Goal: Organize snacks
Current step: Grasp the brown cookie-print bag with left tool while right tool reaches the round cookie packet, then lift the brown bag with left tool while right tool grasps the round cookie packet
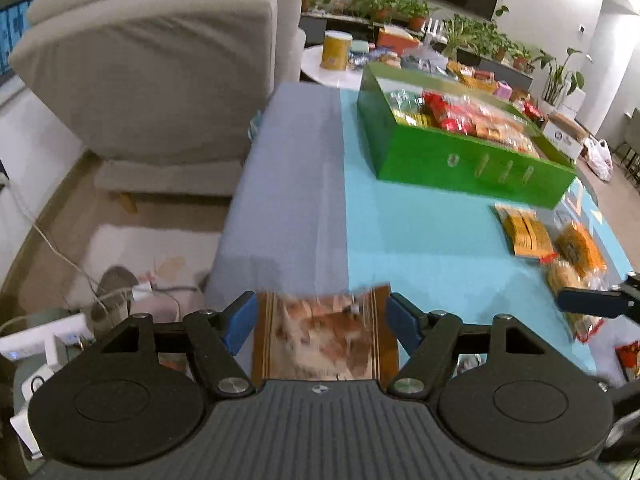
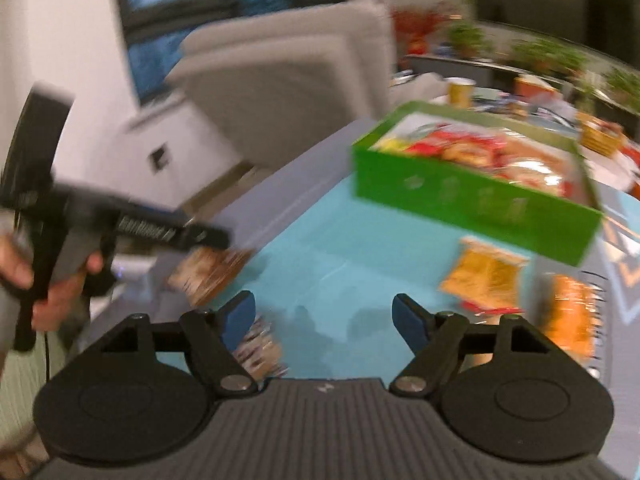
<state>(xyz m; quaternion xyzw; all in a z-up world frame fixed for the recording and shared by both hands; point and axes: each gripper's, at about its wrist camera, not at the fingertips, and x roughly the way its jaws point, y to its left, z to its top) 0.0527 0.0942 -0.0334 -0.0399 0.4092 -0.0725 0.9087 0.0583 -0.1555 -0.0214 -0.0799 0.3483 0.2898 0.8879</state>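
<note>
In the left wrist view a brown snack packet [image 1: 324,336] lies blurred between the blue pads of my left gripper [image 1: 322,316], over the near edge of the table. The jaws stand apart and I see neither pad pressing on it. From the right wrist view the same packet [image 2: 212,272] hangs just under the left gripper [image 2: 200,236], which a hand [image 2: 52,280] holds. My right gripper [image 2: 324,318] is open over the turquoise cloth [image 2: 320,264] with nothing between its pads. A small packet [image 2: 260,352] lies behind its left finger. The green box [image 1: 460,160] holds several snacks.
Yellow [image 1: 524,232] and orange [image 1: 576,248] packets lie on the cloth in front of the green box. A grey armchair [image 1: 160,80] stands left of the table. Behind is a round white table [image 1: 344,76] with a yellow can [image 1: 336,50]. Cables and a power strip [image 1: 40,340] lie on the floor.
</note>
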